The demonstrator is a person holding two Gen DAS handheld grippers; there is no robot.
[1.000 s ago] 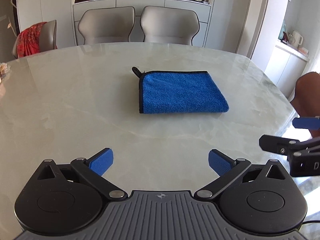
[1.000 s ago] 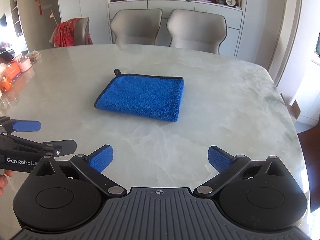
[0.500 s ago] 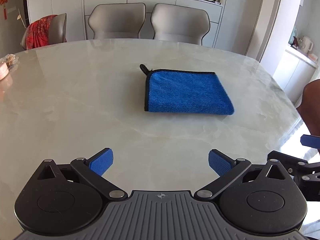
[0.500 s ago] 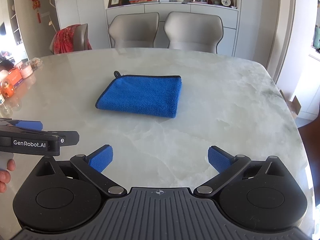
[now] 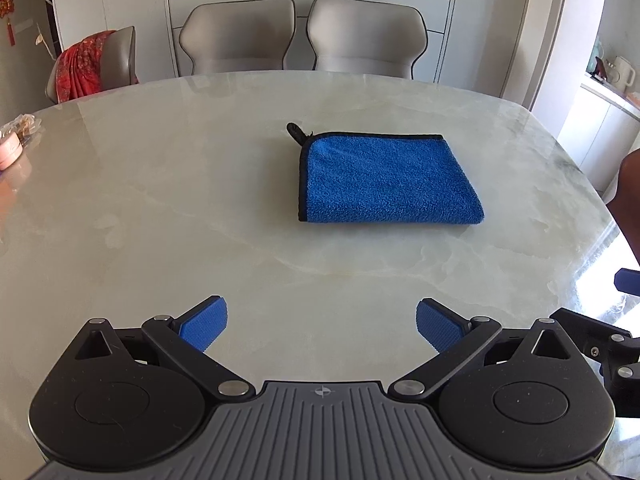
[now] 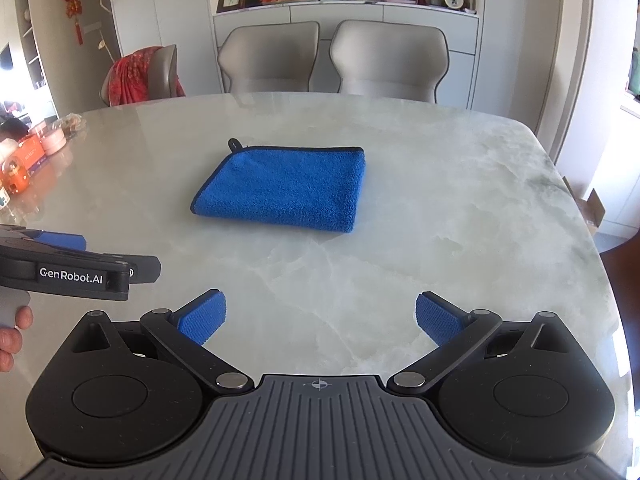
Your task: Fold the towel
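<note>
The left gripper (image 5: 322, 324) hangs low over the pale marble tabletop (image 5: 160, 208), its blue-padded fingers spread wide and holding nothing. Just to its right, the right gripper (image 6: 321, 318) is spread wide and empty too. Well ahead of both, the folded blue terry towel (image 5: 384, 178) with black trim lies flat, touched by neither. Beyond the far edge stand two grey upholstered chairs (image 5: 304, 34).

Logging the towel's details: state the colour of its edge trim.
Black trim around the blue towel, clearest in the left wrist view.
</note>
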